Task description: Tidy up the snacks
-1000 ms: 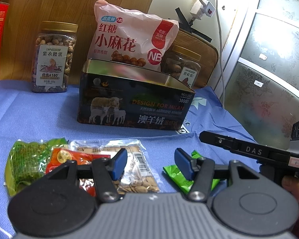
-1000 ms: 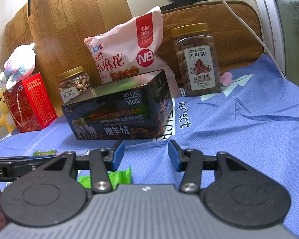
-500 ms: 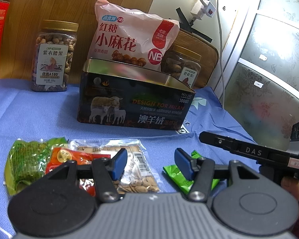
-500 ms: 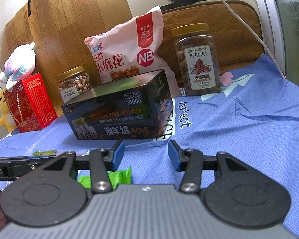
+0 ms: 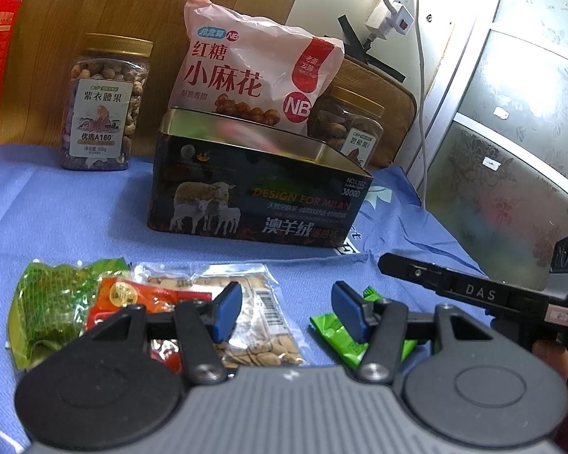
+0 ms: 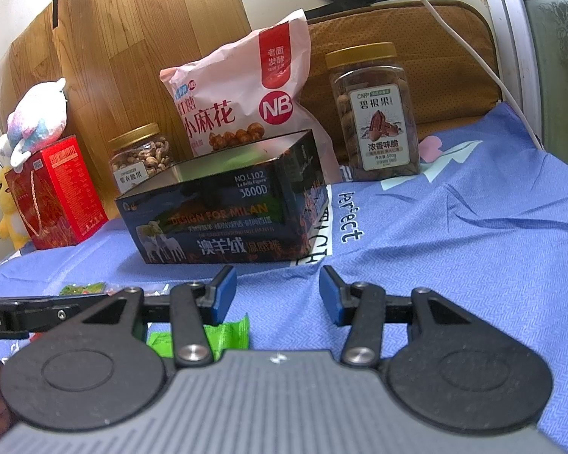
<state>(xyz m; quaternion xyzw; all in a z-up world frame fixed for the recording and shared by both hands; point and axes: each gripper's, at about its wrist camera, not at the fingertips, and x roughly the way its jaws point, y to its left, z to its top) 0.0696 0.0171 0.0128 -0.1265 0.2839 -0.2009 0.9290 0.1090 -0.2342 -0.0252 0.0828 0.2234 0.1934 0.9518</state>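
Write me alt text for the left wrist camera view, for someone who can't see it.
An open left gripper hovers empty over small snack packets on a blue cloth. Behind stands an open dark tin, then two nut jars and a pink snack bag. The right gripper juts in from the right.

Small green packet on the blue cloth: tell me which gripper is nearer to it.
Left. The small green packet lies just beyond the left gripper, under its right-hand finger. The right gripper hovers to the packet's right, over bare cloth.
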